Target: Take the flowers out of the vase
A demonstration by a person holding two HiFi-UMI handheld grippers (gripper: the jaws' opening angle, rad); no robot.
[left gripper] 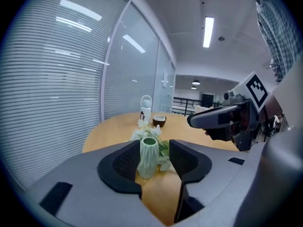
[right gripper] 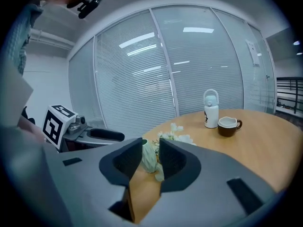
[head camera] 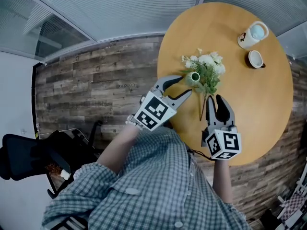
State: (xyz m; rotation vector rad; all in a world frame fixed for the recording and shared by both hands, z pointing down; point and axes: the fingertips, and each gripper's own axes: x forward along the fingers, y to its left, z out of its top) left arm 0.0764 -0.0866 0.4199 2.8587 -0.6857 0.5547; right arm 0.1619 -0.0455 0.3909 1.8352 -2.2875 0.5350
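On worktop [head camera: 259, 109], 6 o'clock side: left claw [head camera: 185, 85] spread, nothing pinched, its tips just short of the vase. Right claw [head camera: 215, 99] also spread and empty. Flowers [head camera: 207, 65] sit at 2 o'clock of vase [head camera: 193, 77], stems trailing to 6. Vase mouth looks empty, not sure. Flowers look light and soft, heads crush easily, so pinch low on stems. Vase likely light, tippy.

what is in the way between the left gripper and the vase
Nothing visible. The green vase stands upright right at the gap between the open jaws of the left gripper. Only bare table lies around it, and the flowers sit behind it, on the far side.
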